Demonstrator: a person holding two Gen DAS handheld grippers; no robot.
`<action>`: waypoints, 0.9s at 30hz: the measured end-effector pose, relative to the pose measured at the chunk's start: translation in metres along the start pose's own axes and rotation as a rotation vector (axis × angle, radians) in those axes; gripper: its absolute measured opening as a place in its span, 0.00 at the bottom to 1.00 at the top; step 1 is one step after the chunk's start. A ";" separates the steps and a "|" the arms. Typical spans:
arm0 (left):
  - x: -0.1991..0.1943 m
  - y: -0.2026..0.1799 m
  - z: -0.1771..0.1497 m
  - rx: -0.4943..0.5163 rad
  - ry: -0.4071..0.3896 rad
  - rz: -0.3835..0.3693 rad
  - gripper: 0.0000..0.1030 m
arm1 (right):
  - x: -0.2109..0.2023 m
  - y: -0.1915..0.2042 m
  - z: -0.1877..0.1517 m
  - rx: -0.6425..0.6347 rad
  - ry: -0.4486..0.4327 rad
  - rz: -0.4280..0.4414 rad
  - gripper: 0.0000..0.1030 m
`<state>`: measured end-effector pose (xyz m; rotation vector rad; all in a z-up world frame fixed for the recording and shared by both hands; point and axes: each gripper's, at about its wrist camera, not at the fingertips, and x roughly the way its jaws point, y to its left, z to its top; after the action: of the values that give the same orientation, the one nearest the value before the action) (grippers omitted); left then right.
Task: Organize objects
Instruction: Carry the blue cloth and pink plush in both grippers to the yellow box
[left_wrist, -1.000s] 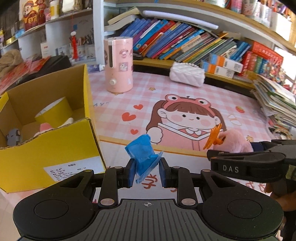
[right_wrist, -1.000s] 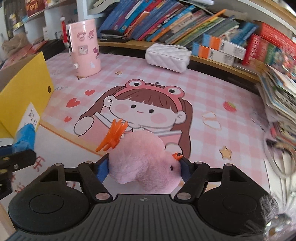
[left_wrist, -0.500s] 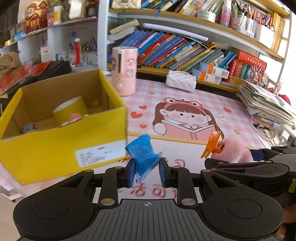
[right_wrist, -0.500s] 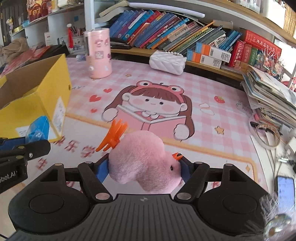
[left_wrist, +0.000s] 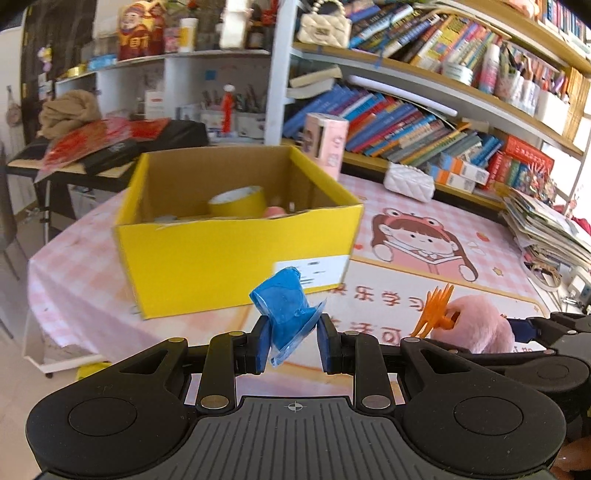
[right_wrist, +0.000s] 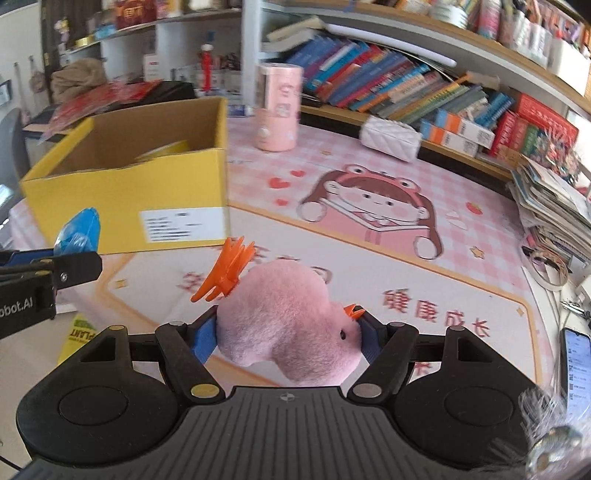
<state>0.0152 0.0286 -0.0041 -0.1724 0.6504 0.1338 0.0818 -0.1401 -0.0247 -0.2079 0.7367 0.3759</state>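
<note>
Carrying two loads at once, both grippers ride above the near edge of the table with its pink cartoon-print cloth: the left gripper has its jaws clenched on a crumpled blue plastic wrapper, and the right gripper is clamped across a fluffy pink plush toy with an orange comb and beak. Both things are held in the air, clear of the cloth. The step in hand looks like the transport to the open yellow cardboard box, which sits toward the table's left edge and already holds a yellow tape roll and something pinkish beside it. Next, by my reading, each load has to be lifted over the box's near wall and let go inside; the plush is bulky, so it wants the open space away from the roll. Compared with a second ago, the left view has swung round: the box then lay off to the left with only a corner showing, and now it stands squarely ahead with its labelled face toward the wrapper; both grips are unchanged.
</note>
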 end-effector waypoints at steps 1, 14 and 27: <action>-0.005 0.005 -0.002 -0.003 -0.004 0.006 0.24 | -0.003 0.006 -0.002 -0.007 -0.003 0.010 0.69; -0.053 0.049 -0.023 -0.015 -0.034 0.060 0.24 | -0.030 0.064 -0.020 -0.019 -0.015 0.082 0.69; -0.074 0.070 -0.028 -0.030 -0.062 0.063 0.24 | -0.045 0.090 -0.025 -0.025 -0.015 0.089 0.69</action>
<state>-0.0724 0.0866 0.0110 -0.1760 0.5927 0.2090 -0.0008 -0.0773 -0.0166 -0.1958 0.7287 0.4713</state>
